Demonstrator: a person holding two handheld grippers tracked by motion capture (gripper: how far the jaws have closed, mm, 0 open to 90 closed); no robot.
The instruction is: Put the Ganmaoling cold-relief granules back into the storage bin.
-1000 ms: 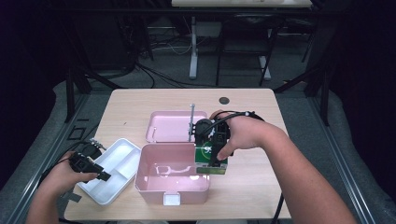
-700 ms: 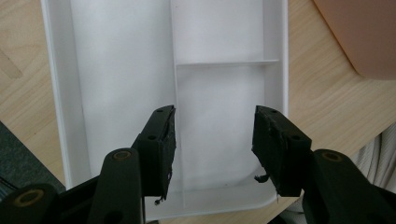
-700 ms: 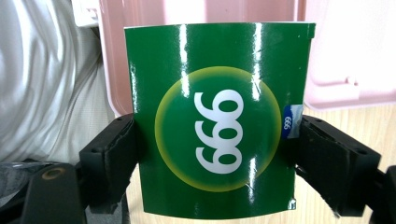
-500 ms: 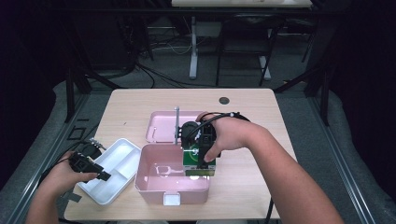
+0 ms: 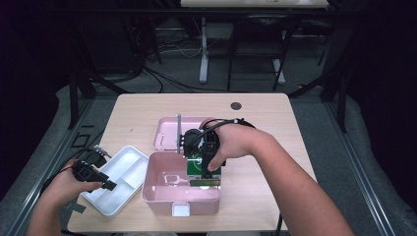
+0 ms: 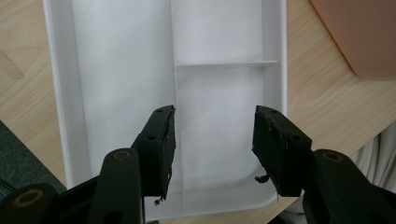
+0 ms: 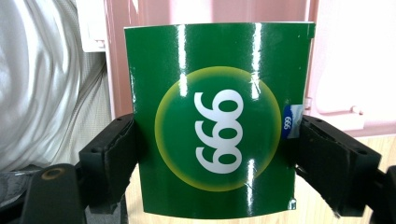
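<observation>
Glossy green carton (image 7: 217, 121) clamped by right gripper (image 7: 217, 154), smooth pink box (image 5: 162, 189)

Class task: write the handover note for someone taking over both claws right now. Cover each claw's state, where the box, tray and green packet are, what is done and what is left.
Right claw: shut on the green packet, gripping it by its two side edges, at the right edge of the open pink box.
Left claw: open, holding nothing, poised over the white divided tray, which lies on the table left of the box.
The pink lid lies behind the box.
Done: packet picked up and brought to the box.
Left: probably lower the packet into the box and release; the tray and lid likely follow.
</observation>
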